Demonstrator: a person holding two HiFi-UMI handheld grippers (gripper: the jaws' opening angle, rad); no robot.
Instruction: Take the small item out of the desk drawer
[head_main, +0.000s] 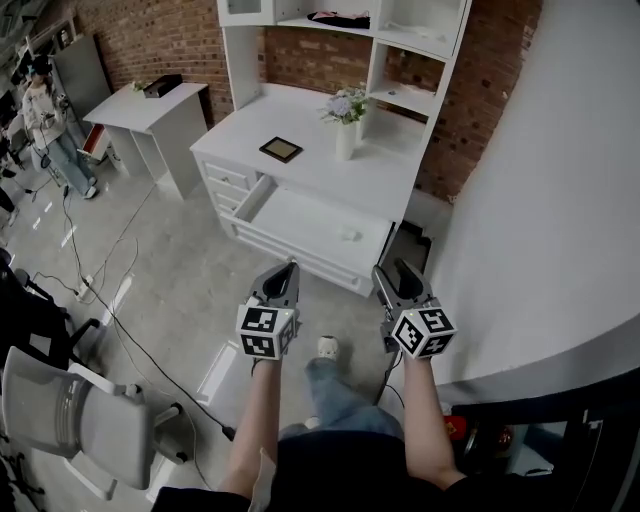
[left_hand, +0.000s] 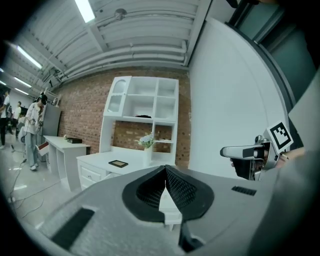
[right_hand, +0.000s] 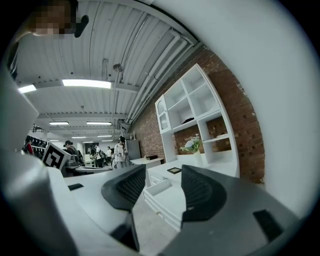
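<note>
- Against the far brick wall, head view: a white desk (head_main: 240, 130) with squared edges carries a shelved hutch. Its drawer (head_main: 300, 215) is pulled out toward the near side. The small item (head_main: 349, 234), a pale rounded lump, lies on the drawer's smooth floor toward the right end.
- Same view: the left gripper (head_main: 290, 268) and right gripper (head_main: 395, 272), grey moulded shells with marker cubes, hang side by side on the near side of the drawer front, well apart from the item. A flat dark frame (head_main: 281, 149) and a slim white vase (head_main: 346, 138) of flowers stand on the desk top.
- Same view, clearance: grey floor lies open to the left, crossed by a black cable (head_main: 150, 355). A padded grey chair (head_main: 70, 410) sits near left, and a smooth curved white wall (head_main: 540, 200) crowds the right.
- Left gripper view: the ribbed black pads (left_hand: 182, 190) are pressed together at their tips, with nothing between them. The desk stands beyond, far left.
- Right gripper view: the textured pads (right_hand: 200, 192) are spread wide and empty, and the open drawer shows through the gap.
</note>
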